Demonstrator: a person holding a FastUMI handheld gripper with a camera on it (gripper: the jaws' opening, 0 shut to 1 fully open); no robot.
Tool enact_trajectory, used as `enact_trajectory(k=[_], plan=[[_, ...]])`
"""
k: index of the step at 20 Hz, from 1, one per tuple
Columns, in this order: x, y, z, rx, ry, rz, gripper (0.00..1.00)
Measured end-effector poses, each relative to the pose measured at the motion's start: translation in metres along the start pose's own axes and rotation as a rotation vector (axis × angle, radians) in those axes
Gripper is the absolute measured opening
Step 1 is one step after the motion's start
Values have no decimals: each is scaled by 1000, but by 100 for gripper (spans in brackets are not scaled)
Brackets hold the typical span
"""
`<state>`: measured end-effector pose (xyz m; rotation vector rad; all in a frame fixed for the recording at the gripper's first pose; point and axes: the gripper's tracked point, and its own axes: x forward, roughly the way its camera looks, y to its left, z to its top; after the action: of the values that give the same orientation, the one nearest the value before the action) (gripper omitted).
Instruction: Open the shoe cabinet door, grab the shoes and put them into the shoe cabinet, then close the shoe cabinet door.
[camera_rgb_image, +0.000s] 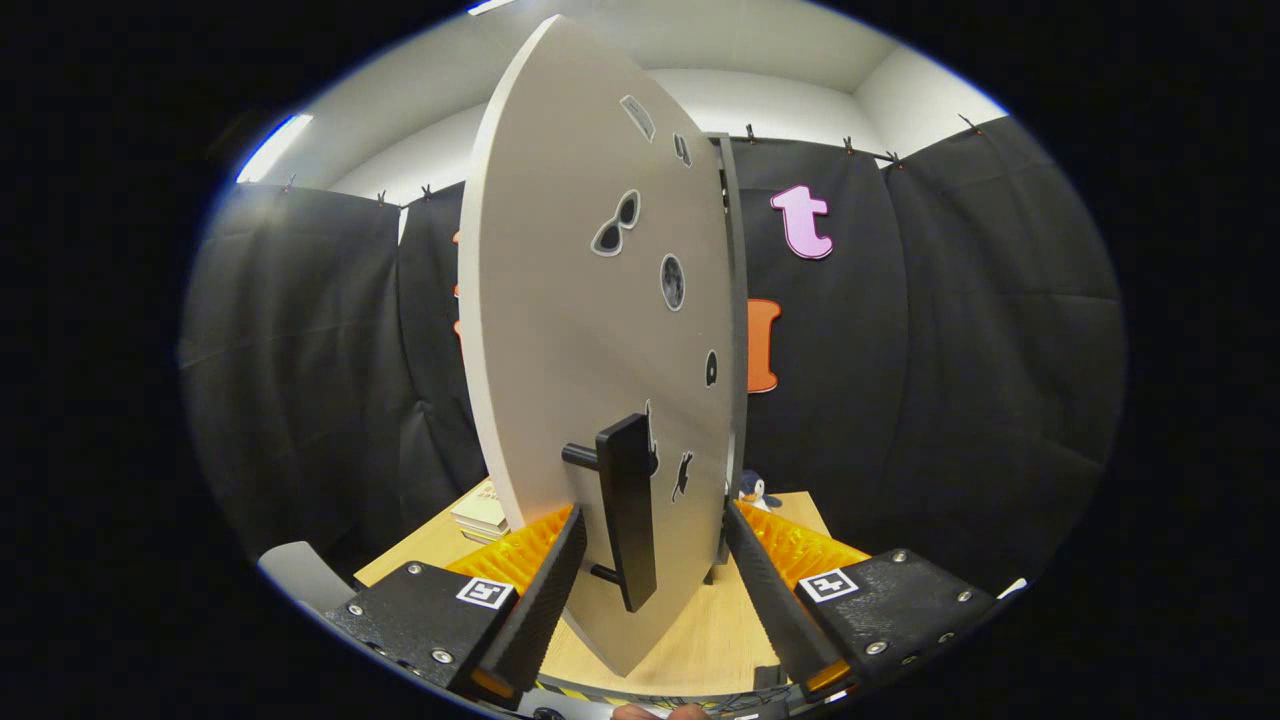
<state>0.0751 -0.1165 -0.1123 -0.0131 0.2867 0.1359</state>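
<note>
**Gripper at the shoe cabinet door handle**

The cabinet door (590, 300) stands ajar, edge-on to the gripper (650, 560), its bar handle (628, 510) lying between the spread fingers, neither visibly pressing it. No shoes are visible. Whether the door is being opened or closed cannot be told. To do the step well, close squarely on the handle and follow the hinge's arc. Below the door lies a pale wooden table (700, 640); left of the door sit stacked books (482, 515), right of it a small penguin toy (752, 490). Black cloth walls the booth.
</note>
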Motion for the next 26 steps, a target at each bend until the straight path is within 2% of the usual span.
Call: enact_trajectory(k=[7, 17, 26], plan=[[29, 57, 5, -24, 0, -4, 89], [102, 148, 13, -49, 7, 32, 91], [167, 174, 21, -103, 21, 61, 90]])
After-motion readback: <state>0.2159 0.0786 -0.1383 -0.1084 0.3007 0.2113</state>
